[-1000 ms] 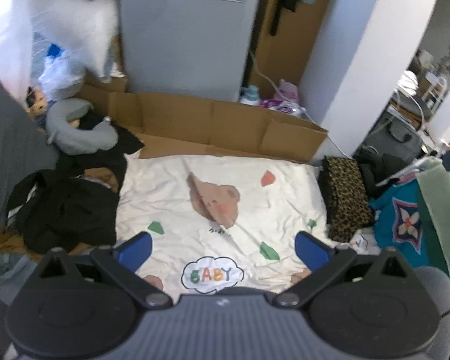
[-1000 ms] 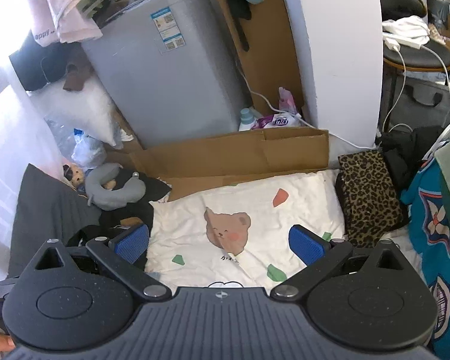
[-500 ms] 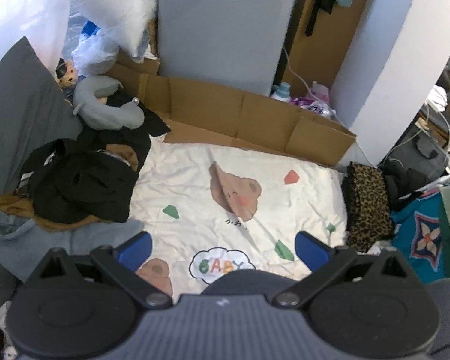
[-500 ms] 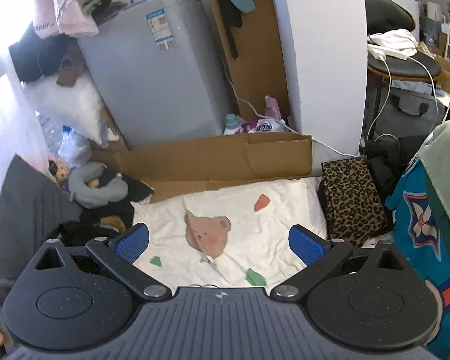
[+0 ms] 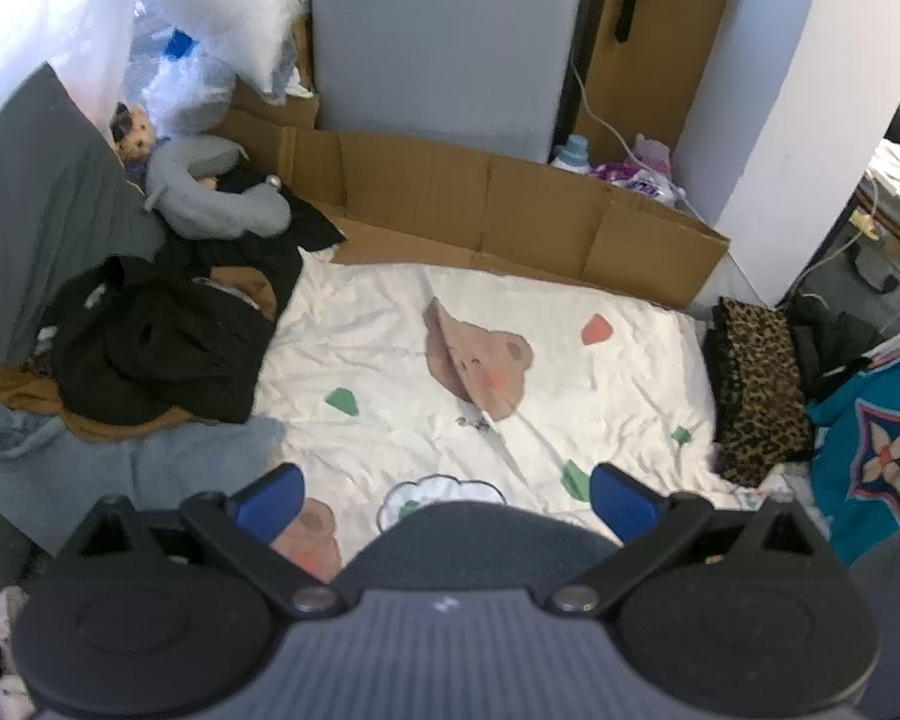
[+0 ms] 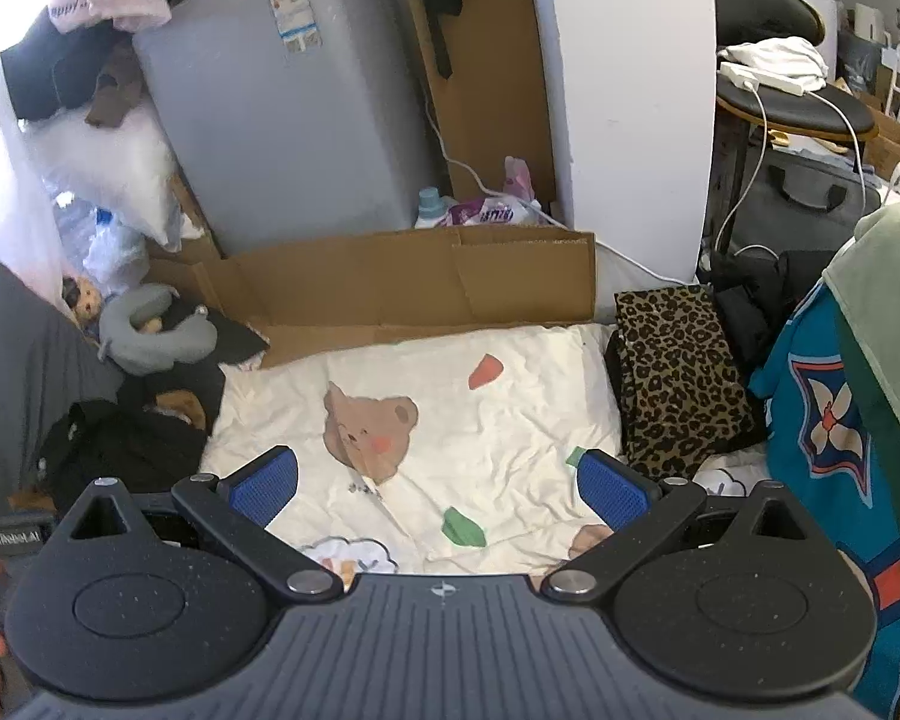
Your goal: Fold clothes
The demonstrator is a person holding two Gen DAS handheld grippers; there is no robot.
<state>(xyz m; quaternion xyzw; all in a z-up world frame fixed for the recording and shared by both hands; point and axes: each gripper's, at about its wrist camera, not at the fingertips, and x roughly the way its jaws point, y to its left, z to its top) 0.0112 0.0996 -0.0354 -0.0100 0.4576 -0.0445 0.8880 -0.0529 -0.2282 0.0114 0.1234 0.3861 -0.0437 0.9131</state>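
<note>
Both claws released, nothing between the fingers: left claw (image 5: 444, 495) and right claw (image 6: 438, 483) hang above the cream bear-print sheet (image 5: 390, 360), which serves as the folding surface. Unfolded clothes pile (image 5: 150, 342) sits at 9 o'clock of the sheet in the left wrist view: black garment on top, brown one under it, a grey-blue piece (image 5: 120, 462) at 8 o'clock just beside the left claw. Leopard-print item (image 6: 678, 372) looks already folded, at 3 o'clock off the sheet edge. My read: the step in hand is fetching the next garment. Take the black top layer only, left claw going in toward 9 o'clock; pinch one edge or the collar, not a bunch, or the brown piece will come along. Lift clear, then drag to the sheet centre over the bear print (image 5: 480, 360) and let the right claw take the opposite corner to spread it flat. Grey neck pillow (image 5: 216, 192) at 10 o'clock is close; keep off it.
</note>
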